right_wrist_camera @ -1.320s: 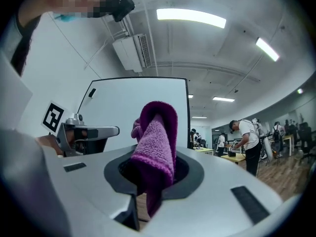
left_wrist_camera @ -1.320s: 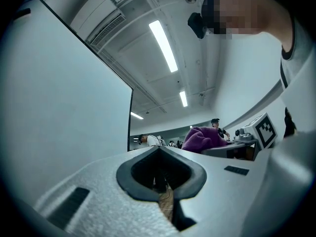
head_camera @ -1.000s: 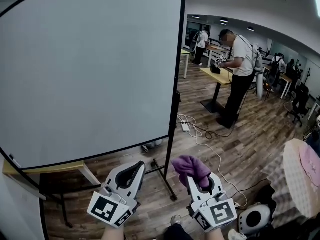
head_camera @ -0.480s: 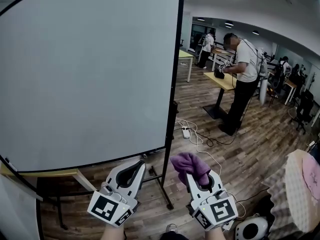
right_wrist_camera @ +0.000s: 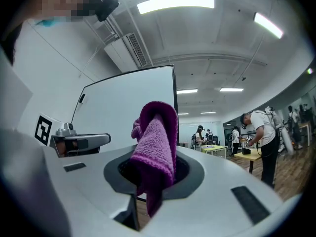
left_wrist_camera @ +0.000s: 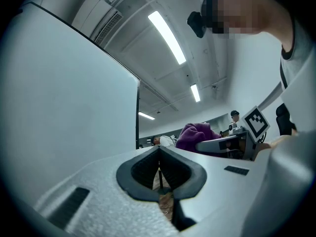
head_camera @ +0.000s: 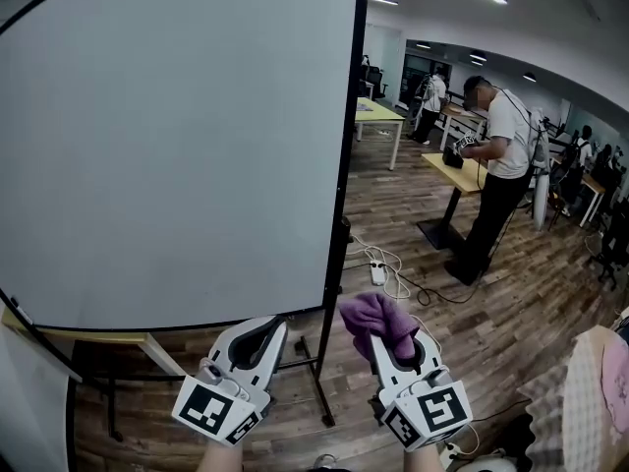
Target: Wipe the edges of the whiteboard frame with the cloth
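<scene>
The whiteboard (head_camera: 167, 146) is upright on a black stand (head_camera: 316, 362) and fills the left and middle of the head view. Its thin black frame (head_camera: 342, 165) runs down the right edge and curves along the bottom edge. Both grippers are held low, below and in front of the board's bottom right corner, and neither touches the board or the frame. The right gripper (head_camera: 396, 352) has its jaws clamped on the purple cloth (head_camera: 377, 320). A bunched fold of the cloth rises above the jaw tips, and the right gripper view shows a strip of it hanging down between the jaws. The cloth sits just right of the frame's right edge, near its lower end, and apart from it. The left gripper (head_camera: 266, 326) is beside the right one, under the board's bottom edge, with its jaws pressed together and nothing between them. A light wooden tabletop (head_camera: 98, 340) shows under the board's bottom left corner. To the right of the board, a white power strip (head_camera: 378, 274) and looping cables (head_camera: 423, 288) lie on the wooden floor (head_camera: 472, 323). Farther back, a person (head_camera: 501, 165) in a white shirt stands at a desk (head_camera: 452, 170).
</scene>
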`<action>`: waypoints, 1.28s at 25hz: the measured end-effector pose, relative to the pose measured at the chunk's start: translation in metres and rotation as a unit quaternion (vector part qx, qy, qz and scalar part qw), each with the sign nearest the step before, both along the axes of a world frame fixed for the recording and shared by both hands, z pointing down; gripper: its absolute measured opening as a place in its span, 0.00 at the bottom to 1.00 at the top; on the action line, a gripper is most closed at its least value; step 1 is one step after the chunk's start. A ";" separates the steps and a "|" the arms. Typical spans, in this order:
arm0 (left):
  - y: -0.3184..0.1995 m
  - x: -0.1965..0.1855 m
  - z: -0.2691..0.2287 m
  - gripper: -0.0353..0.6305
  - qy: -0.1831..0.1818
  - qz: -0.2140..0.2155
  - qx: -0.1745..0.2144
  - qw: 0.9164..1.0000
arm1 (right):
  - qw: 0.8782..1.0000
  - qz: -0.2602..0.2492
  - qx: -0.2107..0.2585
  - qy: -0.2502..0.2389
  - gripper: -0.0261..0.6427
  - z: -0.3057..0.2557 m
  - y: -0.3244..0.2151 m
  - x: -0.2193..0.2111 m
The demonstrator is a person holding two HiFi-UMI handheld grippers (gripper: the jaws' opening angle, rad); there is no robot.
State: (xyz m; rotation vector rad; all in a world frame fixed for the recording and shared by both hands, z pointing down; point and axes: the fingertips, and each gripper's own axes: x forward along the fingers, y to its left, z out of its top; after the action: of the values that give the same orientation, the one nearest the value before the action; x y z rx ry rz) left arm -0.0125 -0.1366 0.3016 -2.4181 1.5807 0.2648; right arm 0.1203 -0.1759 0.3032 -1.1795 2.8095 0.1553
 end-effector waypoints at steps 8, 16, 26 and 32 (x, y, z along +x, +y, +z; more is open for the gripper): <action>-0.029 0.021 -0.008 0.08 0.006 -0.028 0.012 1.000 | 0.999 -0.033 0.010 0.001 0.15 -0.009 -0.035 0.015; -0.046 0.034 -0.001 0.08 -0.005 -0.045 -0.003 0.999 | 0.998 -0.056 0.015 -0.006 0.15 -0.011 -0.053 0.023; -0.063 0.013 -0.003 0.08 0.009 -0.046 -0.008 0.999 | 0.998 -0.057 0.007 -0.008 0.15 -0.013 -0.073 0.004; -0.084 0.004 -0.016 0.08 -0.017 -0.024 -0.009 1.000 | 0.999 -0.048 0.008 -0.010 0.15 -0.030 -0.088 -0.013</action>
State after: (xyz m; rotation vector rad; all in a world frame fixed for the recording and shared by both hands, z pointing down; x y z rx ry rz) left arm -0.0086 -0.2206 0.2853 -2.3808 1.6300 0.2009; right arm 0.1072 -0.2638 0.2735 -1.0352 2.8349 0.1590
